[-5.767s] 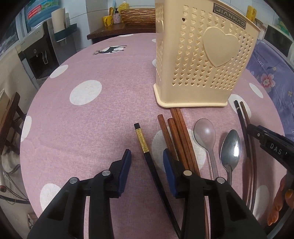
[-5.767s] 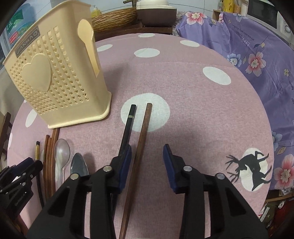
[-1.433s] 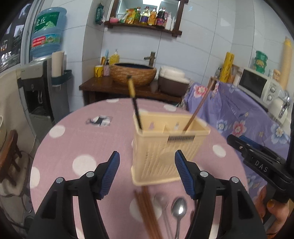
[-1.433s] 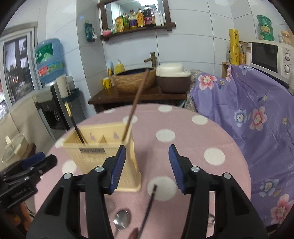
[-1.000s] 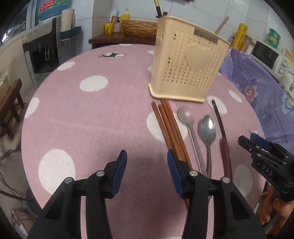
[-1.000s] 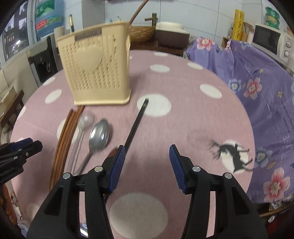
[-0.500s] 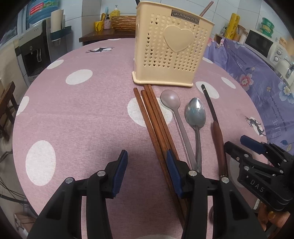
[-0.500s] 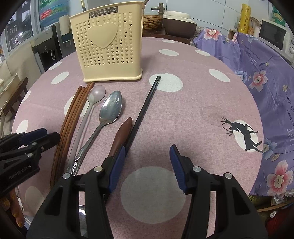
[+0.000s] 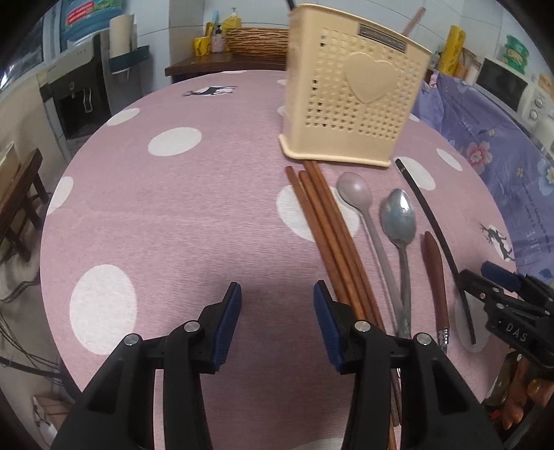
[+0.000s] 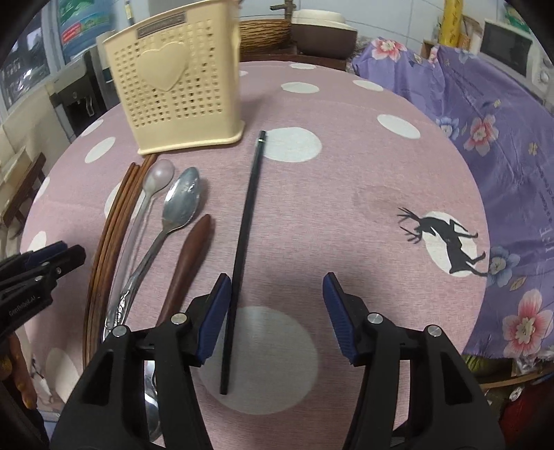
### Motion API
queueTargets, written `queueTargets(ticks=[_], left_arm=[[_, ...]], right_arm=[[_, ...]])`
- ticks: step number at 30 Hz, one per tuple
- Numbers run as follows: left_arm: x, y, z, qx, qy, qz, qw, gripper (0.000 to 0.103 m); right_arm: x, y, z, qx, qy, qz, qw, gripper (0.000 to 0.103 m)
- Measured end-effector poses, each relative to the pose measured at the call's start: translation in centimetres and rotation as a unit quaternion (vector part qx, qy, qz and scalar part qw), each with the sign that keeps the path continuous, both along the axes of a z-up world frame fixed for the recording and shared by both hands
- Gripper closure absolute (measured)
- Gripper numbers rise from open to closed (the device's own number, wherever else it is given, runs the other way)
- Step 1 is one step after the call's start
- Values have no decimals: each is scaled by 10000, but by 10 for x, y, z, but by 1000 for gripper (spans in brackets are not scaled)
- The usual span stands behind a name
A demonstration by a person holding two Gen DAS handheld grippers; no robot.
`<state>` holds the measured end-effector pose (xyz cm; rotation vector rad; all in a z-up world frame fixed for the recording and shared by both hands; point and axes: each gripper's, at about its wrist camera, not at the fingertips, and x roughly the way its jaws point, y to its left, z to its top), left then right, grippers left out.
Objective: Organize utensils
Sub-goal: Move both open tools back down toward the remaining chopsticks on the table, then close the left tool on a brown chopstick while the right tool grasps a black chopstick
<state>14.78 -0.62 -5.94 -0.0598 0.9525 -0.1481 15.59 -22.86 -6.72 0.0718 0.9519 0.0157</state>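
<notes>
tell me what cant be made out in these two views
- Inside of the utensil holder: both views see only its outer wall; contents hidden except two stick tips above the rim, left view.
- Near ends of the brown chopsticks: behind the left gripper.
- Wooden-handled utensil: working end hidden by the right gripper.

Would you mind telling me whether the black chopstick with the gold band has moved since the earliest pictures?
Yes. It lay on the tablecloth left of the brown chopsticks; now it stands in the cream utensil holder, only its dark tip showing above the rim.
</notes>
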Motion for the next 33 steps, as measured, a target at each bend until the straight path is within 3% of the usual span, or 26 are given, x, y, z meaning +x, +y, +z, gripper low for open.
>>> queueTargets(ticks=[5,10,15,25,33], left_arm=[[4,-2,6,-375,-32,-62,9993,59],[4,-25,1,-250,-23,-266,9993,59],[2,-27,-2,184,-130,-189,9996,58],[14,2,6,-50,-27,67,10000,58],[41,5,13,-21,-12,244,9997,58]], right_arm=[[3,0,3,59,-68,-38,10000,48],[3,5,0,-12,-74,8,10000,48],[0,1,1,-66,-101,-34,9999,47],[21,-7,15,146,-161,166,9996,47],[72,0,26,351,-265,476,9979,47]])
